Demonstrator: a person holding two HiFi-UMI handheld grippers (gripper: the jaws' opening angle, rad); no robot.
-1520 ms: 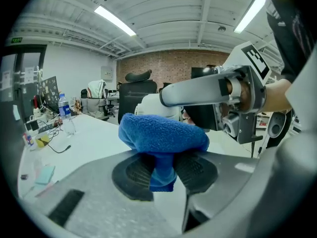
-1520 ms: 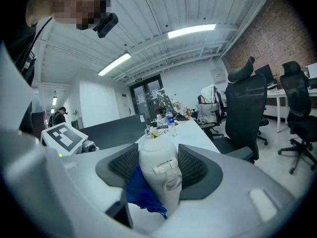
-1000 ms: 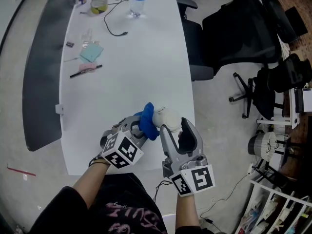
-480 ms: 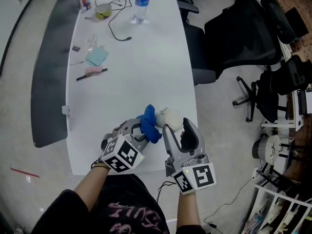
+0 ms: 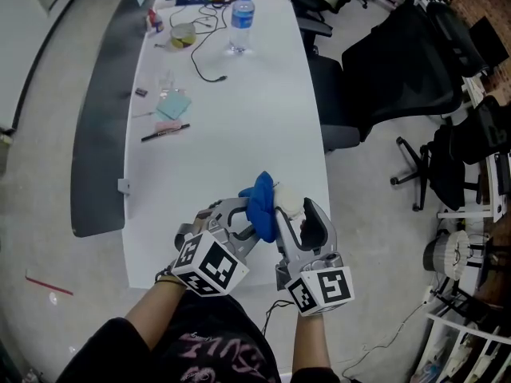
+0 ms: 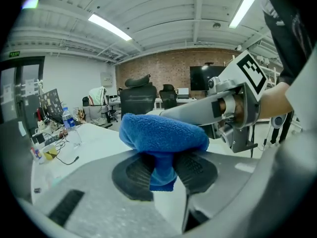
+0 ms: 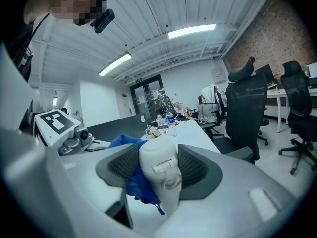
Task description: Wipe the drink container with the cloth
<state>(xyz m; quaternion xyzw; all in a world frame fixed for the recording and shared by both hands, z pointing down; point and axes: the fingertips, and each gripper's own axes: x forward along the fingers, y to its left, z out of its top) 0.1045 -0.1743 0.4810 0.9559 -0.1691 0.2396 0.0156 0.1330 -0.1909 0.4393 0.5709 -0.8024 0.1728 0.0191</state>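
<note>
container between right gripper jaws, cloth alongside

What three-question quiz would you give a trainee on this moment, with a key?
1. True or false: the left gripper is shut on the blue cloth.
2. What is the right gripper shut on? A) a mug B) the white drink container C) a sponge
3. Fill in: the cloth sits against the container on the side toward the ___ gripper.

Key: 1 true; 2 B; 3 left.
</note>
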